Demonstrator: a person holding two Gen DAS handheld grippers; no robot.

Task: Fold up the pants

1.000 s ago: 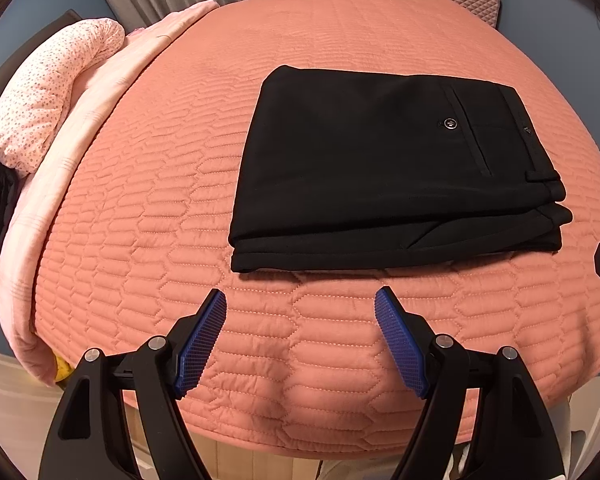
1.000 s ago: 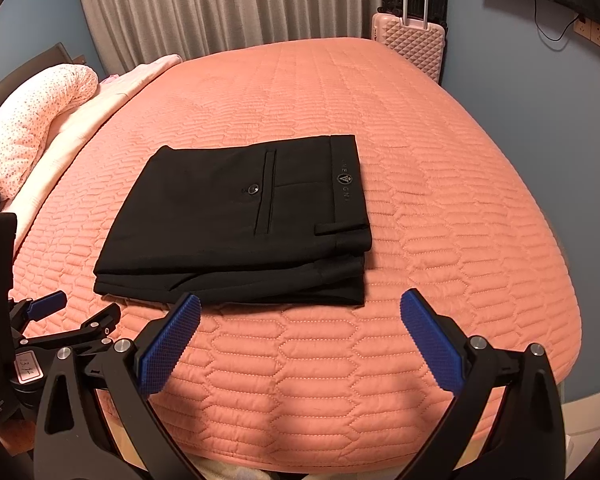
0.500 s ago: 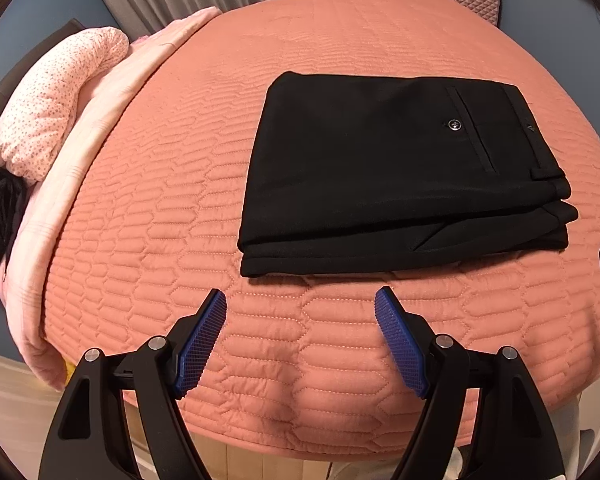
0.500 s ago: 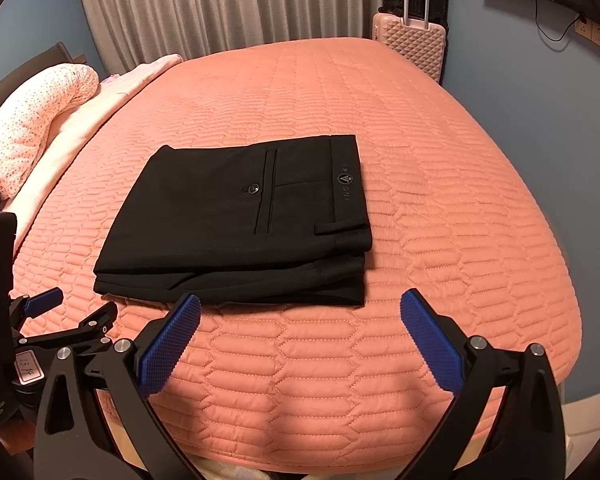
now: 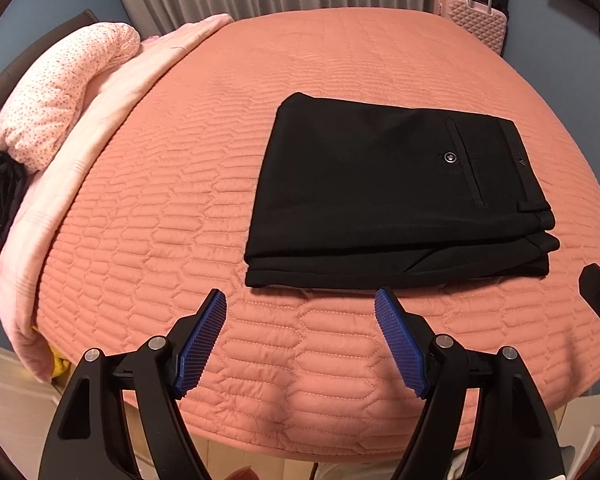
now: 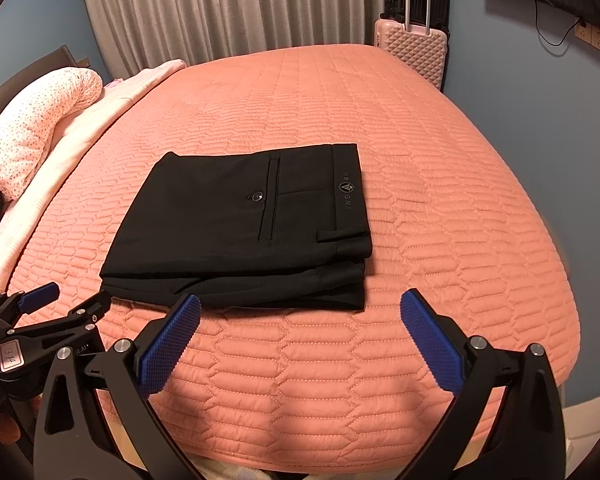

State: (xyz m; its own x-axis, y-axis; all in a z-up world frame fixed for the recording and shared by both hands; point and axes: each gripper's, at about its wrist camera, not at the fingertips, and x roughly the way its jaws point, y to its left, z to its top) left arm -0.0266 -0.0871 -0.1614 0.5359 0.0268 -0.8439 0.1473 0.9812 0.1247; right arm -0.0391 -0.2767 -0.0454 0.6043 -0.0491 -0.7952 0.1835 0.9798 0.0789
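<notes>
Folded pants [image 6: 244, 224] lie on the bed [image 6: 440, 208] at 12 o'clock; both grippers' fingers [image 5: 202, 344] [image 6: 168, 348] gape empty. Folding looks finished; only withdrawal remains.

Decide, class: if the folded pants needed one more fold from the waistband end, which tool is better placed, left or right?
Right, probably. The waistband end of the pants lies directly ahead of the open right tool, while the open left tool faces the opposite, folded end. Neither touches the fabric.
</notes>
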